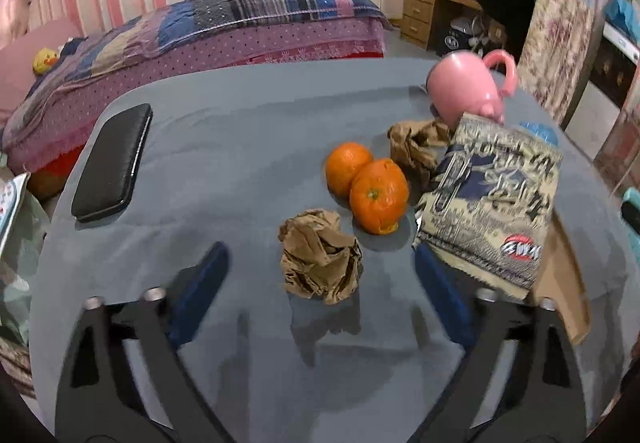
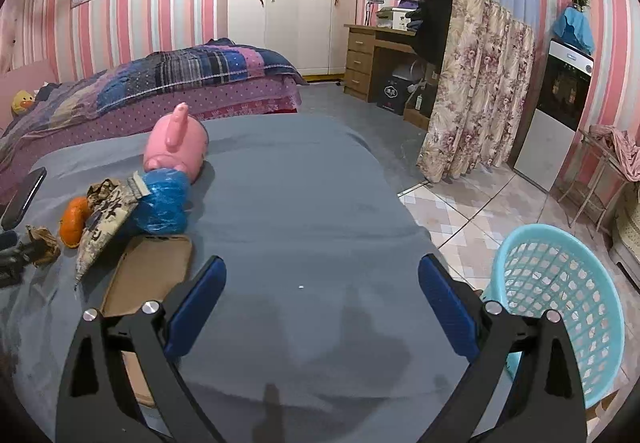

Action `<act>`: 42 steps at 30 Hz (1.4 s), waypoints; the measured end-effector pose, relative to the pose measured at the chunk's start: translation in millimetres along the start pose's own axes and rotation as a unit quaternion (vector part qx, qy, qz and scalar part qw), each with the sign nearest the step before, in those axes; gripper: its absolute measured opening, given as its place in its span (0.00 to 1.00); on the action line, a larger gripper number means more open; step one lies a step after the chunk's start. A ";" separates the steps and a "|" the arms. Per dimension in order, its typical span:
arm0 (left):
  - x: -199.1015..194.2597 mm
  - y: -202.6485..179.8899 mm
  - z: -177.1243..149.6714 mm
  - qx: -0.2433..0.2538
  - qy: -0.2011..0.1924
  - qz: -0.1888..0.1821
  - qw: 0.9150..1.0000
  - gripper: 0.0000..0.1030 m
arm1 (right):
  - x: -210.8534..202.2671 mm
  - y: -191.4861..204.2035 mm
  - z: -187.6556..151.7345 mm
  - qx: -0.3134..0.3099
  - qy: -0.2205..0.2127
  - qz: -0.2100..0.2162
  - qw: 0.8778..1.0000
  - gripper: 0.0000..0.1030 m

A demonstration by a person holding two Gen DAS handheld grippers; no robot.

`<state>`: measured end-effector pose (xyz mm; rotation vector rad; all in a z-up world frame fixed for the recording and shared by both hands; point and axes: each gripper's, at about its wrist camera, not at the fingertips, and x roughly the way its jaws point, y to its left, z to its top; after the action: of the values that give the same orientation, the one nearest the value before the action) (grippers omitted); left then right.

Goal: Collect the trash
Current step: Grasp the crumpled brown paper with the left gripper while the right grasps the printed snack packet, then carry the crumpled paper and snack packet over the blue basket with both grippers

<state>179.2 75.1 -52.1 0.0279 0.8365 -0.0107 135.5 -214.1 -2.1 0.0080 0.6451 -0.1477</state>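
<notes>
A crumpled brown paper ball (image 1: 320, 257) lies on the grey table cloth (image 1: 240, 131), just ahead of my open left gripper (image 1: 320, 283), between its blue pads. A second crumpled brown paper (image 1: 418, 147) lies behind two oranges (image 1: 370, 187). A printed snack bag (image 1: 492, 203) leans at the right, with a blue plastic wrapper (image 2: 164, 203) behind it. My right gripper (image 2: 320, 307) is open and empty over bare cloth. A light blue mesh basket (image 2: 560, 307) stands on the floor off the table's right edge.
A black phone (image 1: 112, 163) lies at the left. A pink pig-shaped jug (image 1: 468, 87) lies at the back right. A brown flat board (image 2: 148, 275) lies under the snack bag. A bed, desk and curtain stand beyond the table.
</notes>
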 end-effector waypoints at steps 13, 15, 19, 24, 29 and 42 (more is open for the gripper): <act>2.4 28.6 1.2 -0.064 0.022 0.008 0.998 0.39 | -8.4 64.2 -3.5 -0.044 0.009 0.064 0.997 0.92; -6.1 28.7 3.1 -0.057 0.015 0.025 0.998 0.39 | -6.7 76.1 -3.7 -0.051 0.011 0.072 0.996 0.92; -24.6 31.2 6.5 -0.049 -0.007 0.025 0.998 0.39 | 3.4 98.9 -1.2 -0.047 0.024 0.100 0.994 0.91; -38.8 35.0 6.8 -0.046 -0.023 0.028 0.998 0.39 | 25.5 119.5 -7.1 -0.019 0.056 0.156 0.986 0.68; -41.8 28.7 9.1 -0.039 -0.030 0.016 0.999 0.38 | 33.4 137.1 -12.0 -0.022 0.054 0.199 0.978 0.33; -53.8 -32.8 12.8 0.004 -0.050 -0.012 0.999 0.38 | -15.3 73.4 5.1 -0.001 -0.017 0.191 0.982 0.06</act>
<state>152.0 41.8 -4.2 0.0248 0.7369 -0.0377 136.8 -139.7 8.4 0.1258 0.5990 0.2229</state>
